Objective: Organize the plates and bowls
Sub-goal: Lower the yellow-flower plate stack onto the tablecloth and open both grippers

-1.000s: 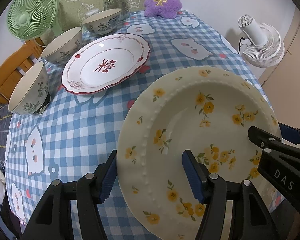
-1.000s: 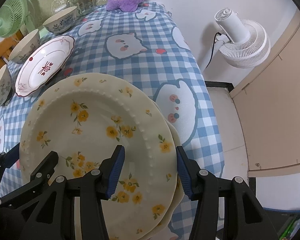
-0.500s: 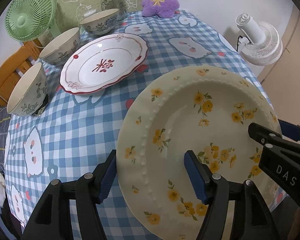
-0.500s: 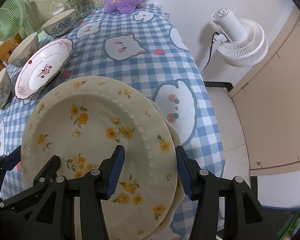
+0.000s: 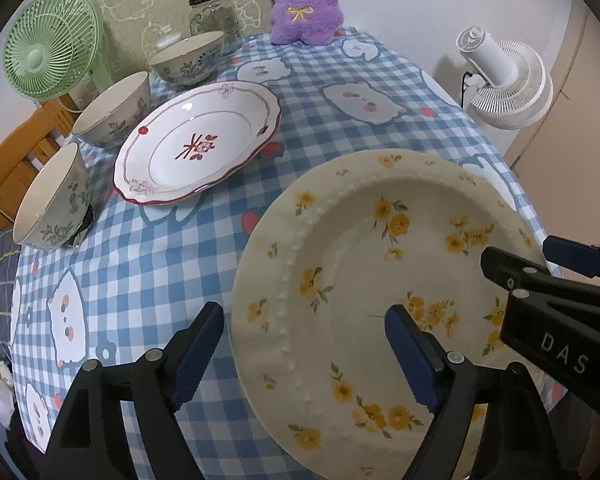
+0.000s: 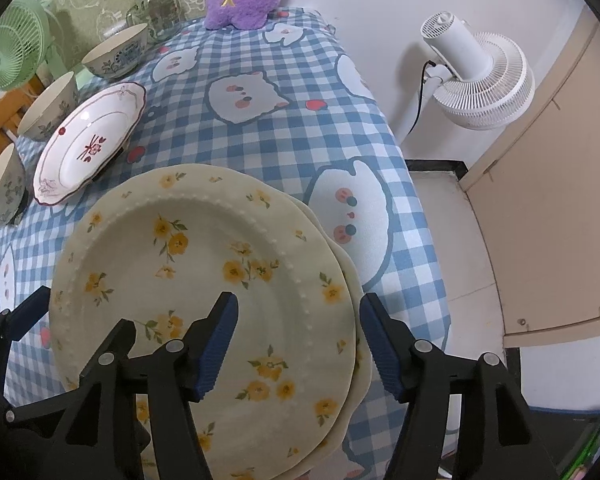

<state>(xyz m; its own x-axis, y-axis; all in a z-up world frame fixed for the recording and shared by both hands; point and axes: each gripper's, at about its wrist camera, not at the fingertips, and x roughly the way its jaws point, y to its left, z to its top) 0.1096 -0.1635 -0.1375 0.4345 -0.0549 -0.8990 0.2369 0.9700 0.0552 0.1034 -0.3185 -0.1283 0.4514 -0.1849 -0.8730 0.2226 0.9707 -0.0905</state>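
Both pairs of jaws had just been opening, each astride a rim of the yellow-flowered plate (image 5: 380, 264), and the pads no longer pressed it. The left gripper (image 5: 304, 354) stood spread wide, one blue pad outside the plate's left rim over the checked tablecloth (image 5: 148, 256), the other above the plate's well. The right gripper (image 6: 298, 344) was likewise parted, its pads clear of the right rim. The plate lay on top of a second cream plate (image 6: 358, 360), whose edge showed beneath it at the table's near right corner. Beyond, well apart, sat a white plate with a red scalloped rim (image 5: 198, 142). Left of it three floral bowls (image 5: 114, 114) stood in a row. At the far edge were a glass jar (image 5: 214, 14), a purple plush toy (image 5: 306, 0) and a green fan (image 5: 52, 50).
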